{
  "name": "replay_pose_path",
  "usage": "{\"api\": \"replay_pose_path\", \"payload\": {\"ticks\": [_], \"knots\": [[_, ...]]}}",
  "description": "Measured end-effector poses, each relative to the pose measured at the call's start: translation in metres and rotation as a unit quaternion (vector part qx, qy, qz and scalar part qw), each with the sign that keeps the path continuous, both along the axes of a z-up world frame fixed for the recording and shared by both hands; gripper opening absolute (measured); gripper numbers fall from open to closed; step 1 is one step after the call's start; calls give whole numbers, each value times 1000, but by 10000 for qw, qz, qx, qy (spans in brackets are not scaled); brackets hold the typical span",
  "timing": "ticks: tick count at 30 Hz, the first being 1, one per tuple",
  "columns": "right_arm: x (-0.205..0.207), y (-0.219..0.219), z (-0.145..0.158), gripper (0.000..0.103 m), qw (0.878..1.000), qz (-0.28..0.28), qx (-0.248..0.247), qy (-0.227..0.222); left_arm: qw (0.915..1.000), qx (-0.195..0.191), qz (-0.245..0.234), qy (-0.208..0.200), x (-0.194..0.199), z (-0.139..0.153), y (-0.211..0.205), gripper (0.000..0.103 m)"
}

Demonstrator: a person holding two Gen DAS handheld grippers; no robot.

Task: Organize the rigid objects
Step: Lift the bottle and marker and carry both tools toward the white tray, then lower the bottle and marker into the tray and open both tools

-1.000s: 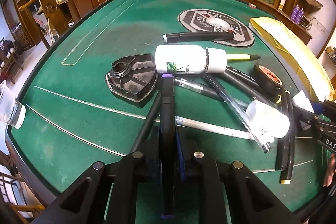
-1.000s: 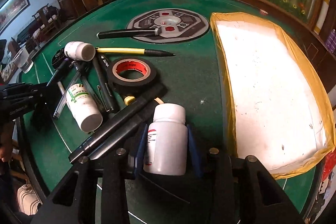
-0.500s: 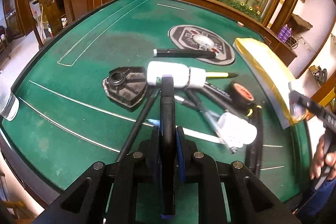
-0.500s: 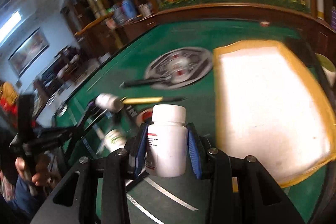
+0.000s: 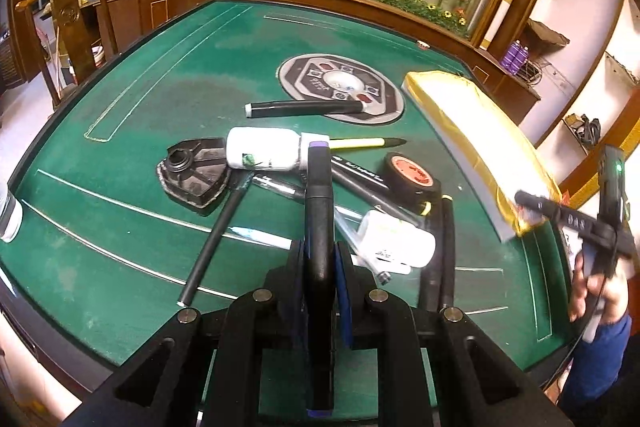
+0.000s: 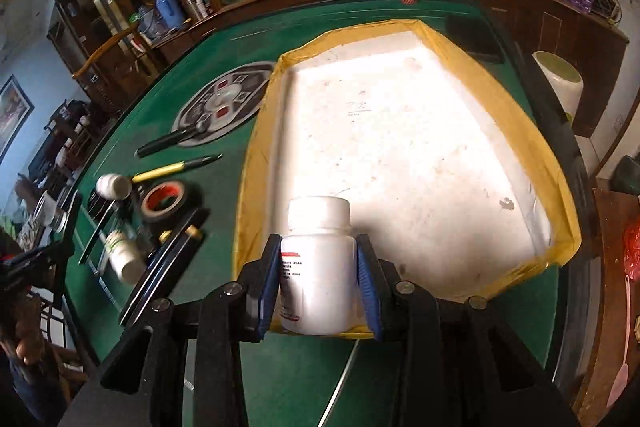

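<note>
While the right hand-held gripper (image 6: 319, 283) clamps a white bottle (image 6: 318, 267) upright between its blue pads, the bottle hangs above the near edge of a white tray (image 6: 400, 147) rimmed with yellow tape, which rests on the green table (image 6: 280, 367). The bottle has a white cap and a label with a red band on its left side.

The left hand-held gripper (image 5: 320, 259) is clenched on a black marker (image 5: 319, 211) with a purple tip, which points forward along the fingers over the clutter on the table (image 5: 120, 227).

Beyond the marker's tip, a white bottle lying on its side (image 5: 262, 155) touches a black wedge-shaped plastic part (image 5: 196, 175) at its left. A yellow pen (image 5: 366, 143) sticks out to the right of that bottle's cap. Farther back, a black marker with a white end (image 5: 304, 107) lies partly over a round grey control panel (image 5: 340, 89) set in the table. A roll of black tape with a red core (image 5: 412, 177) sits to the right, near the tray's edge. A second small white bottle (image 5: 394, 243) lies on its side just right of the left gripper, over several pens. A thin black rod (image 5: 212, 239) lies slanted at the left, and two long black sticks (image 5: 440, 251) lie side by side at the right.
</note>
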State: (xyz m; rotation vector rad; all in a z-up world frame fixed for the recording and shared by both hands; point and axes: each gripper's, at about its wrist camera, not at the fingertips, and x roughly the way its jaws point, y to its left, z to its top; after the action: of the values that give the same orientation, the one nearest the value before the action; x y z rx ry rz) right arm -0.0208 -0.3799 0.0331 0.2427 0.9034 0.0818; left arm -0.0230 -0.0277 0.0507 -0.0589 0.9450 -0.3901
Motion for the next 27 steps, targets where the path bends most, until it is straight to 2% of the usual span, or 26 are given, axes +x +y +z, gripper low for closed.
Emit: {"api": "replay_pose_path", "payload": {"ticks": [4,8,11,13,16,20,27], "knots": [[-18,8,7,35,9992,300,258,-2,9999,-40,-143,4,-1,5,-9,15],[-9,5,44,35,9986,279,227,-384,9993,-146,-342,52,5,17,-27,15],[26,-2,70,35,9976,138,342,-580,9981,-323,-507,115,16,28,-50,15],[50,-7,77,35,9975,5,387,-591,9967,-469,-637,172,27,37,-72,15],[96,-18,71,35,9967,-286,632,-427,9949,-580,-766,301,46,46,-106,14],[146,-30,46,34,9953,-459,850,19,9933,-644,-838,475,78,46,-150,14],[163,-56,20,34,9927,-839,831,254,9903,-622,-825,932,134,11,-222,14]]}}
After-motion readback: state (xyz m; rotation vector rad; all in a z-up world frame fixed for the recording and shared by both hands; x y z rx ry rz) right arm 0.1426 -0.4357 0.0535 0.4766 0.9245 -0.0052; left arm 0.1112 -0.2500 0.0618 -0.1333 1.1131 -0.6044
